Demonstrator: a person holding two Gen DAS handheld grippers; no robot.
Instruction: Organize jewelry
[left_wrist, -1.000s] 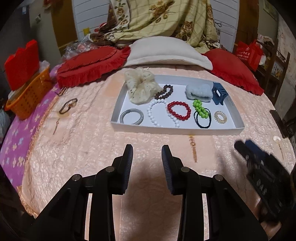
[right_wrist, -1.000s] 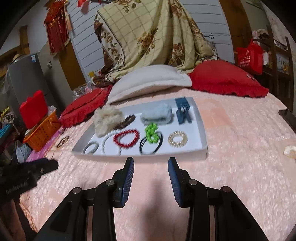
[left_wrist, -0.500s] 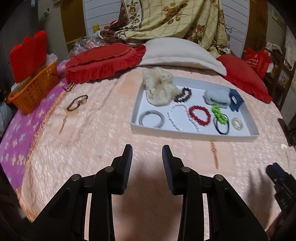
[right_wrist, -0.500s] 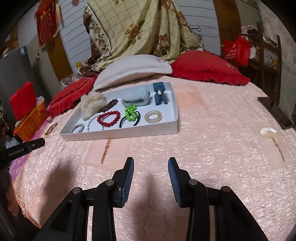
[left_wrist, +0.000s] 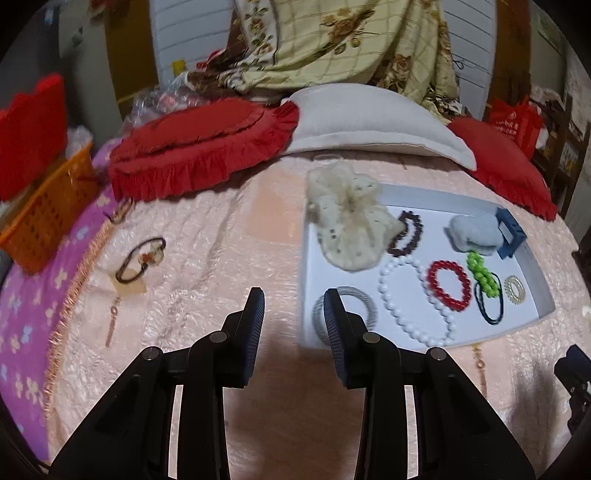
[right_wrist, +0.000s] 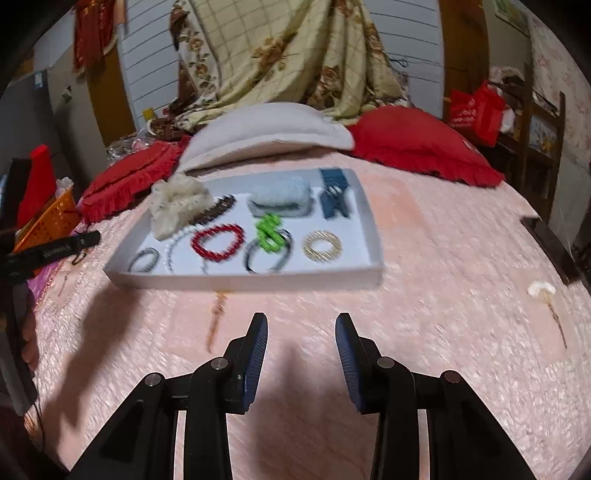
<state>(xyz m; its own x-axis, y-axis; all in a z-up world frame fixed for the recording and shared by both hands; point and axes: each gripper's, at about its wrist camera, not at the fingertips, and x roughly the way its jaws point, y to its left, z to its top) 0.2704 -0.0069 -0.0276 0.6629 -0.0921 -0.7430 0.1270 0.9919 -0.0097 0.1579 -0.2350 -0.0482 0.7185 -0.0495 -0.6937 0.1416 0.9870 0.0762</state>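
A white tray lies on the pink bedspread and holds a cream scrunchie, a red bead bracelet, a white bead necklace, a green bead tie and other pieces. A dark hair tie on a card lies on the bed left of the tray. A thin chain lies in front of the tray, and a white piece with a chain lies far right. My left gripper is open and empty above the bed near the tray's left front corner. My right gripper is open and empty in front of the tray.
Red frilled cushions and a white pillow lie behind the tray. An orange basket stands at the left edge of the bed. A dark flat object lies at the right edge.
My left gripper has swung left, so the tray now sits to its right and the hair tie on the card is nearer. My right gripper has shifted back towards the tray. Both stay open.
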